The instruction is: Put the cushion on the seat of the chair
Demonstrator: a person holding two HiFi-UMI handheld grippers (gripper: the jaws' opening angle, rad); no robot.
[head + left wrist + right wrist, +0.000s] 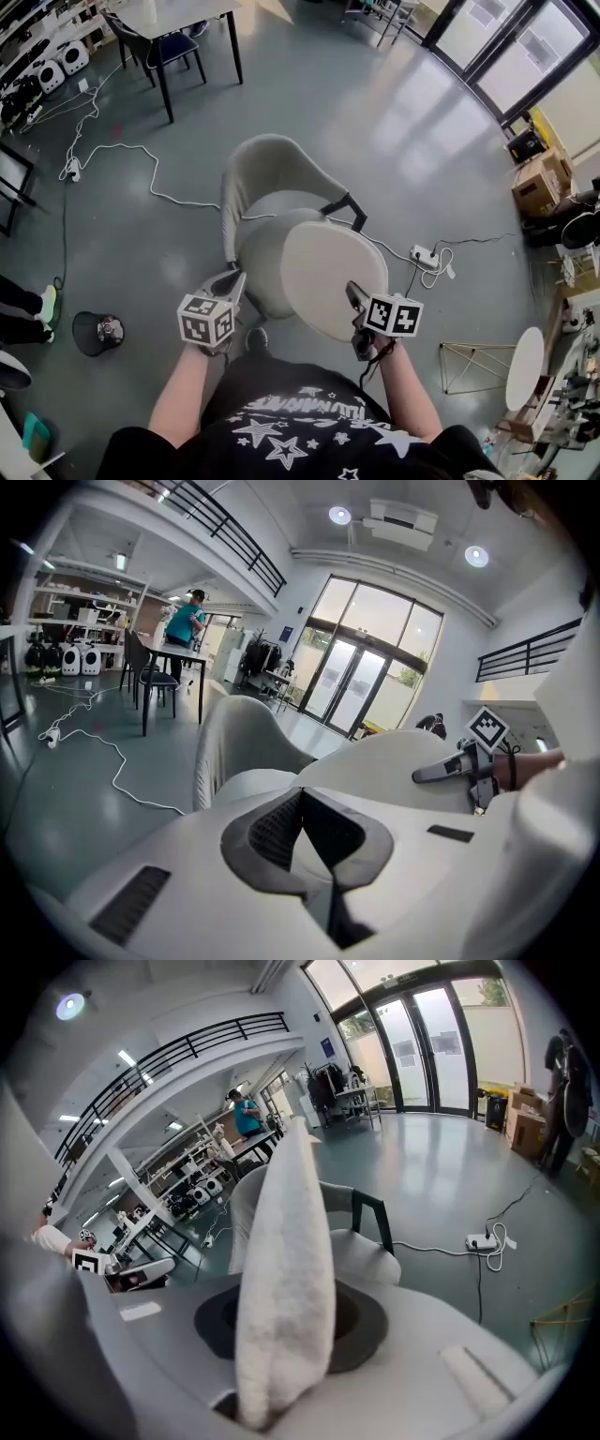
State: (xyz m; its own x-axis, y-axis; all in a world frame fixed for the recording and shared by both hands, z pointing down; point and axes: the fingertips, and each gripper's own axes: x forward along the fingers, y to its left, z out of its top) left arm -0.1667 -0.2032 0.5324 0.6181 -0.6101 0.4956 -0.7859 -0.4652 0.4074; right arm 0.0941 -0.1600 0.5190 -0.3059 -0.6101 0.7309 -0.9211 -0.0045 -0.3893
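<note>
Black shirt (291, 422), pale cushion (328, 277), grey chair (272, 169), glossy grey floor (375, 122), white cable (131, 146).

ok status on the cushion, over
Left gripper, right gripper both shut on cushion rim. Cushion held over chair, not on seat yet. Nothing visible in the way.

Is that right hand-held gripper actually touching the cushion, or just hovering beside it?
Touching. The right gripper view shows the cushion's edge running down between the jaws of the right hand-held gripper, which are closed on it from both sides.
</note>
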